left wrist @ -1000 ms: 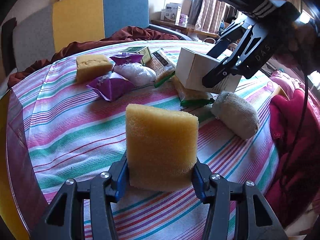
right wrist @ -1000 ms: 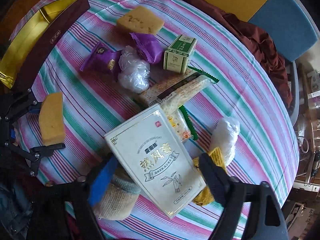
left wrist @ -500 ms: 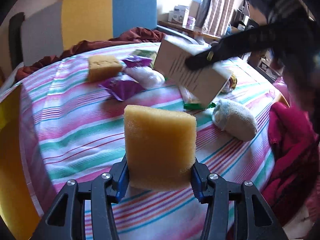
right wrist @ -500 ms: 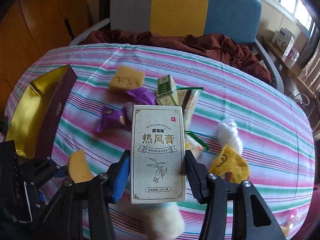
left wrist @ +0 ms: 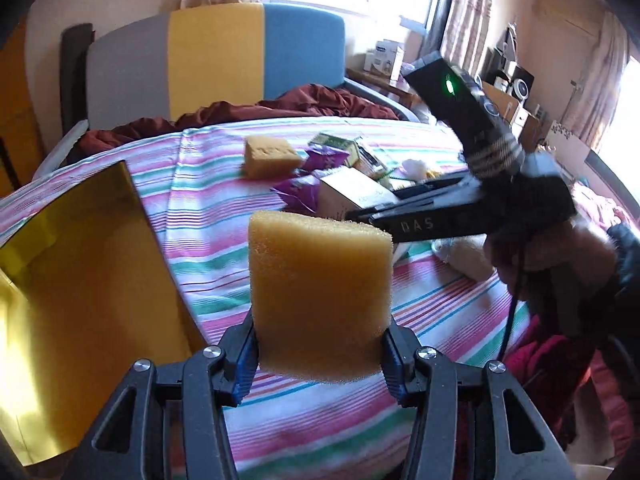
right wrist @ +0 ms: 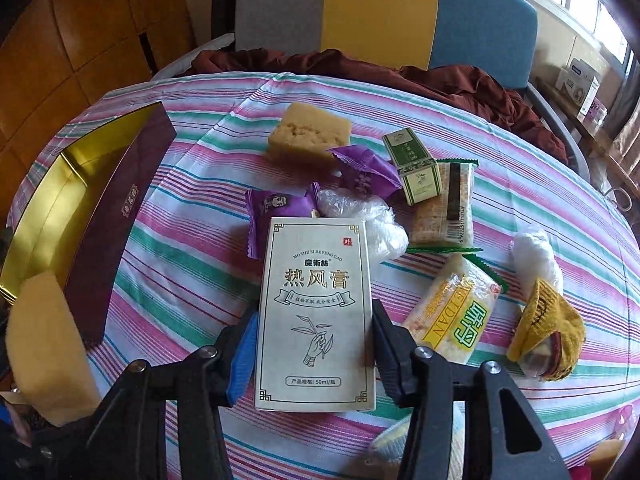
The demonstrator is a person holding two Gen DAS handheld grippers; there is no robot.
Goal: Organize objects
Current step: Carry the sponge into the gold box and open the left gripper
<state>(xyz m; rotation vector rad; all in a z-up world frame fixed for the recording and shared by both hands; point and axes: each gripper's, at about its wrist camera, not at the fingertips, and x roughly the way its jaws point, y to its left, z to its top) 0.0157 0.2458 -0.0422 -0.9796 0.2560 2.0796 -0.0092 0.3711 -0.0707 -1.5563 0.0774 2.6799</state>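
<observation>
Left gripper (left wrist: 318, 354) clamped a sponge (left wrist: 320, 296) right of the gold box (left wrist: 80, 280); right gripper (right wrist: 314, 354) clamped a carton (right wrist: 316, 312), largely hidden in the left view, above the tablecloth (right wrist: 192, 256).

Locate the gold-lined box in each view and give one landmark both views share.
Left wrist: gold-lined box fills the left side, beside the held sponge.
Right wrist: it lies at the table's left edge, maroon wall showing.
Shared landmark: the loose sponge at the table's far side.
</observation>
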